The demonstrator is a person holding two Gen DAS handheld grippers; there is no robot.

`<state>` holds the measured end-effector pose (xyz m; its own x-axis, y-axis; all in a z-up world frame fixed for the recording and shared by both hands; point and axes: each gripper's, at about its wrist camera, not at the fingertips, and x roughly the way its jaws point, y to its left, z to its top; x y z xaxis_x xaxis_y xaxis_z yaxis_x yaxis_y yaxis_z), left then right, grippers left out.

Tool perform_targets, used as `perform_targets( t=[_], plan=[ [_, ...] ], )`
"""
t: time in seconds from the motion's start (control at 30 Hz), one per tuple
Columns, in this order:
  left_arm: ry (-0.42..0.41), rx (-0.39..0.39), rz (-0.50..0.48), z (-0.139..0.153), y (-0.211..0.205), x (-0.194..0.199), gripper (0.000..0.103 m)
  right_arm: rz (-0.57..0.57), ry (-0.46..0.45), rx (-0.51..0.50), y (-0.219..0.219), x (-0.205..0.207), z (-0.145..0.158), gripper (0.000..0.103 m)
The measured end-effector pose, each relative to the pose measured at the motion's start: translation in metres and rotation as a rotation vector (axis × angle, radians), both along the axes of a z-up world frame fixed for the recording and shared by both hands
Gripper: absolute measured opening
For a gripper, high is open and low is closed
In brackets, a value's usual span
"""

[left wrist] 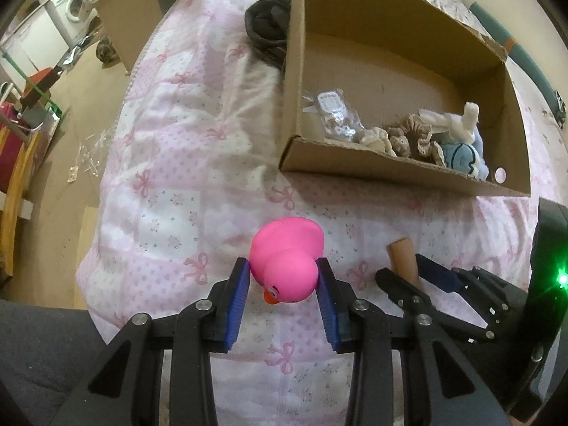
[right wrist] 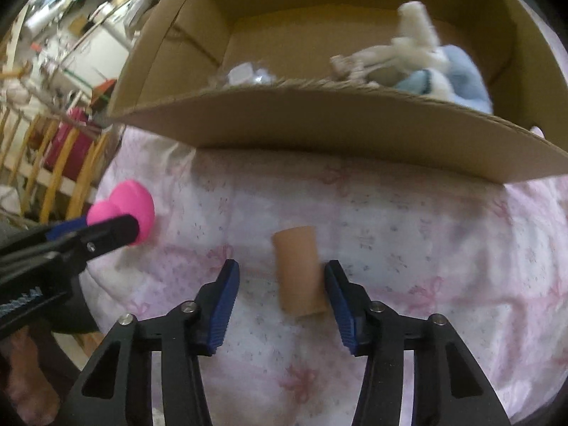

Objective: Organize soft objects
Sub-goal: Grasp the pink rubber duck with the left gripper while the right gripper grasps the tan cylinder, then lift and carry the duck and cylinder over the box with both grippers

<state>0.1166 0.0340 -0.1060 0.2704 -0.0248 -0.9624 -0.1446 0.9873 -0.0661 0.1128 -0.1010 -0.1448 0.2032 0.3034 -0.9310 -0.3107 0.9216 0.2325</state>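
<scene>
left tool (left wrist: 282, 277) grips pink duck (left wrist: 285, 261); tan tube (right wrist: 300, 269) between right tool (right wrist: 282, 280) pads.

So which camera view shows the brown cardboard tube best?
The right wrist view: the cardboard tube lies whole on the pink quilt, between the right tool's blue pads. In the left wrist view only its upper part shows; the right tool hides the rest.

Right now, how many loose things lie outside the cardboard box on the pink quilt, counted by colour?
Pink: 1, the rubber duck, between the left claw pads.
Tan: 1, the cardboard tube, between the open right claw pads.
Dark: 1, a cloth bundle beside the box.
Total: 3
</scene>
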Motion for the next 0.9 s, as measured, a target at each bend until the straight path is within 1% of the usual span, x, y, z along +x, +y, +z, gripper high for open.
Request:
perform_targets(
  t=[0.03,0.13,0.2,0.3,0.4,0.5,0.63,0.73,0.9],
  plan=[
    [0.0,0.004,-0.003,-0.001,-0.001,0.0,0.034,0.005,-0.008,-0.013,0.002,0.0,-0.001,0.043],
    [-0.004,0.02,-0.014,-0.002,-0.004,0.0,0.034,0.002,-0.014,-0.021,0.002,0.0,-0.001,0.031],
    [-0.007,0.023,-0.018,-0.002,-0.006,0.0,0.034,-0.005,-0.015,-0.022,0.001,0.0,-0.002,0.015],
    [-0.015,0.032,-0.021,-0.002,-0.007,0.001,0.034,-0.021,-0.006,0.02,-0.005,0.002,0.003,0.008],
    [-0.028,0.042,-0.026,-0.002,-0.006,-0.001,0.034,-0.019,-0.008,0.045,-0.01,0.0,0.009,0.008],
    [-0.04,0.061,-0.037,-0.001,-0.005,-0.003,0.034,-0.036,-0.007,0.084,-0.025,-0.007,0.024,0.008],
    [-0.061,0.05,-0.022,0.004,-0.004,-0.003,0.034,-0.064,-0.052,0.118,-0.046,-0.018,0.047,0.008],
    [-0.089,0.071,-0.037,0.011,-0.007,-0.009,0.034,-0.116,-0.047,0.134,-0.062,-0.02,0.049,0.008],
    [-0.116,0.087,-0.039,0.021,-0.004,-0.019,0.034,-0.16,-0.079,0.16,-0.075,-0.026,0.062,0.008]
  ],
)
